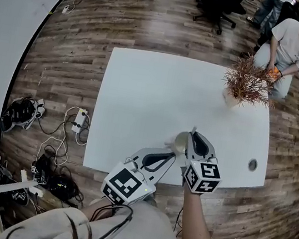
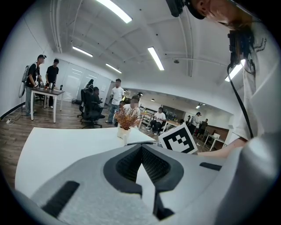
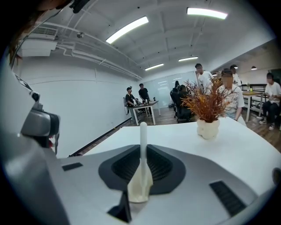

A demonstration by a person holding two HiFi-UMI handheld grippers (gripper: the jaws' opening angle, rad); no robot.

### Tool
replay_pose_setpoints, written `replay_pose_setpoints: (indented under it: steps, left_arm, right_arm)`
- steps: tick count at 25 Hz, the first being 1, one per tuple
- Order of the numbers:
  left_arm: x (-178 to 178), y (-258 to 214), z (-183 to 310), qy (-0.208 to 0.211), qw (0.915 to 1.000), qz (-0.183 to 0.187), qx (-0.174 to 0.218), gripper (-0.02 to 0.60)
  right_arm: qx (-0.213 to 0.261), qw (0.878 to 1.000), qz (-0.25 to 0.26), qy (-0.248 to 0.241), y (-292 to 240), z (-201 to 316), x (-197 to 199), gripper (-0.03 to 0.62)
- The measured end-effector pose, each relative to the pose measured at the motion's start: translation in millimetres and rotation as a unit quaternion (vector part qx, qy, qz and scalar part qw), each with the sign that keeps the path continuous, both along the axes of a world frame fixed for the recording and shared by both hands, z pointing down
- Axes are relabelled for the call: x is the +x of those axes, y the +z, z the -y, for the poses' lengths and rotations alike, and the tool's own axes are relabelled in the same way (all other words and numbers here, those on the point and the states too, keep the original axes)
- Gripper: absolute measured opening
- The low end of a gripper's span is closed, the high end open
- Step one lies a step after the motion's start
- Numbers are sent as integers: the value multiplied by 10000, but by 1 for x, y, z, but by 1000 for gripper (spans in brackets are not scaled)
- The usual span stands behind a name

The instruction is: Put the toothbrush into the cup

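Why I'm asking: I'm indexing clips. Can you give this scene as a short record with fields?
surface: white table on a wood floor
left gripper: jaws together, nothing held, at the table's near edge
right gripper: jaws clamped on the toothbrush, white stem pointing out past the tips
cup: beige, on the table between the two grippers' tips
other: potted dried plant at the table's far right
task status: toothbrush apparently not yet in the cup

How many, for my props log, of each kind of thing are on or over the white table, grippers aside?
Cup: 1
Toothbrush: 1
Plant: 1
Total: 3
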State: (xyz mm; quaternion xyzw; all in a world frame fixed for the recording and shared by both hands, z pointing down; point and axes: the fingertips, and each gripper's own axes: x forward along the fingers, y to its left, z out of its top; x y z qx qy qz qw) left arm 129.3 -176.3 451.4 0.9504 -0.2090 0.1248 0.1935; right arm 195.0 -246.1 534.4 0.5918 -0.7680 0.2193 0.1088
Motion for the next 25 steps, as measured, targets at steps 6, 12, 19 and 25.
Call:
replay_pose_setpoints:
  steps: [6,12,19,25]
  left_arm:
    - [-1,1,1,-23,10000,-9,-15,5]
    - [-3,2,1,-26,10000,-21,-38,5]
    - [-2,1,2,-27,10000,-33,-30,5]
    - [-2,-1,-1,-29,10000,-57,9,5]
  right_arm:
    - [-279,9996,-2,-26,9,2,1,57]
    - [-403,9992,75,-26,13,3,0,57]
    - [-97,9999,103,64,-9,2,1,57]
    - [482,9988,90,-47,-59,-10,-7,48]
